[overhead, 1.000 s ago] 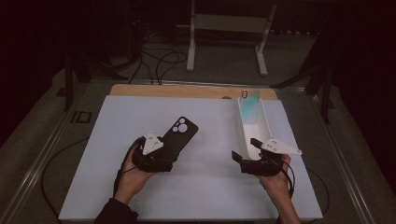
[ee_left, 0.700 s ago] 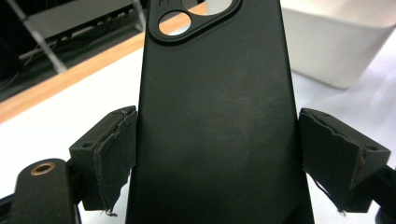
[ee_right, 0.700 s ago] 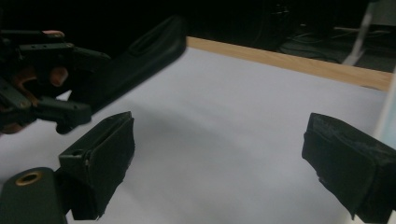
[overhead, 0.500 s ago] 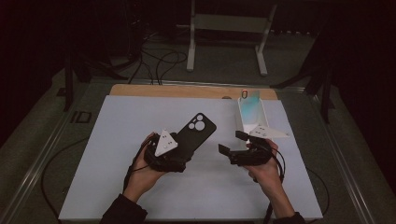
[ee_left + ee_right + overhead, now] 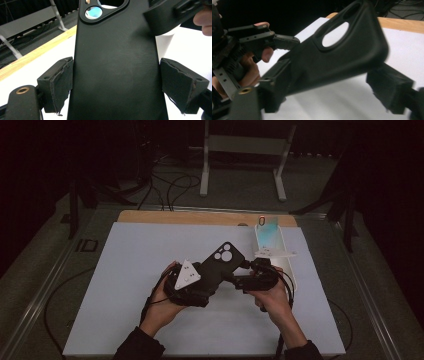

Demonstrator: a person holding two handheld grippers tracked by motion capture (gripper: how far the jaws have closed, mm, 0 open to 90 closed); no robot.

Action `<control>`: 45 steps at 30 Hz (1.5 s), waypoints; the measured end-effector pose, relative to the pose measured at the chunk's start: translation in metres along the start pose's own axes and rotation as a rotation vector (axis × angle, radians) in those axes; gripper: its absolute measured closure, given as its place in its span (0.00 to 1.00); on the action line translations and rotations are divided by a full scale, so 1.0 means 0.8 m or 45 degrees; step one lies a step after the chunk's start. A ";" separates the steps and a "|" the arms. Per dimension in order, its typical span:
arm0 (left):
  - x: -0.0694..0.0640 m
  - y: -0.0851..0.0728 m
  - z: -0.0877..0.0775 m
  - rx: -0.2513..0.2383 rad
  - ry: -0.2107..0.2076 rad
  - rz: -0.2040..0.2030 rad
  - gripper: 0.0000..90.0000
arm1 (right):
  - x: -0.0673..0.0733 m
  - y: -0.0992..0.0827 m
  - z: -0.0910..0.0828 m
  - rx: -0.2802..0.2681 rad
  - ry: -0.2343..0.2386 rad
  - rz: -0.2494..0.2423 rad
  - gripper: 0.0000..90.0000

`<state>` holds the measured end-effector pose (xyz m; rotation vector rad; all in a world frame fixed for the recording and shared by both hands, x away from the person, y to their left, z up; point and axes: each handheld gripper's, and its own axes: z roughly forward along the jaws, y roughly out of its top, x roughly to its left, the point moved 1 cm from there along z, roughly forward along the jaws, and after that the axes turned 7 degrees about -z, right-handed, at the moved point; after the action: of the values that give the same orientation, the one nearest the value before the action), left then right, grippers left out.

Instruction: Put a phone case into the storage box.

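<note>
Left tool (image 5: 212, 279) has its jaws clamped on the long edges of the black phone case (image 5: 218, 266), holding it up off the white table (image 5: 125, 270) near the middle, camera cutout pointing away from the person; in the left gripper view the pads (image 5: 61, 82) sit tight on the case's left side, with the right pad close at the other edge; right tool (image 5: 241, 279) has come in from the side and its jaws have just been closing with the far end of the case between them, but from the right gripper view they look not quite pressed on yet, so I'd call it open around the case; the phone (image 5: 267, 237) is lying in the white tray (image 5: 290, 270) at the right, well apart; looks like the handover or bracing step; next it needs the right tool to pinch firmly without twisting the soft case.
</note>
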<state>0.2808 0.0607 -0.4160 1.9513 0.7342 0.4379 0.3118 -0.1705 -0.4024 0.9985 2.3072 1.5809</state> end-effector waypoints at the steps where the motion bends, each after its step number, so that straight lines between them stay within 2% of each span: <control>1: -0.001 0.000 0.001 -0.001 -0.005 -0.003 0.17 | 0.000 0.000 0.001 -0.001 0.008 0.005 0.27; 5: -0.006 -0.001 0.005 0.003 -0.018 0.001 0.17 | 0.001 0.000 0.005 0.006 0.059 0.058 0.41; 7: -0.008 -0.001 0.007 0.012 -0.020 0.006 0.17 | 0.000 0.000 0.008 -0.004 0.108 0.085 0.48; 15: -0.014 -0.004 0.016 0.044 -0.026 0.009 0.17 | 0.007 0.003 0.010 -0.021 0.143 0.105 0.82; 17: -0.015 -0.005 0.017 0.051 -0.031 0.010 0.17 | 0.007 0.003 0.009 -0.031 0.160 0.111 0.88; 21: -0.016 -0.005 0.019 0.060 -0.028 0.011 0.17 | 0.011 0.003 0.008 -0.028 0.153 0.106 0.91; 24: -0.017 -0.006 0.020 0.065 -0.003 0.005 0.15 | 0.013 0.003 0.009 -0.034 0.150 0.104 0.93; 26: -0.013 -0.006 0.020 0.074 -0.023 -0.022 0.16 | 0.014 0.004 0.009 -0.040 0.149 0.088 0.95; 31: -0.007 -0.009 0.015 0.071 -0.045 -0.051 0.21 | 0.016 0.004 0.007 -0.042 0.150 0.047 0.95; 36: 0.002 -0.013 0.008 0.041 -0.122 -0.112 0.21 | 0.016 0.007 -0.001 -0.067 0.149 0.013 0.95; 39: 0.009 -0.015 0.004 0.042 -0.161 -0.148 0.22 | 0.016 0.007 -0.005 -0.066 0.143 -0.014 0.95; 45: 0.018 -0.021 0.001 0.060 -0.254 -0.188 0.20 | 0.014 0.005 -0.014 -0.058 0.139 -0.058 0.95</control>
<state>0.2871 0.0757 -0.4309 1.9355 0.7582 0.1352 0.2997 -0.1716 -0.3914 0.8638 2.3349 1.7017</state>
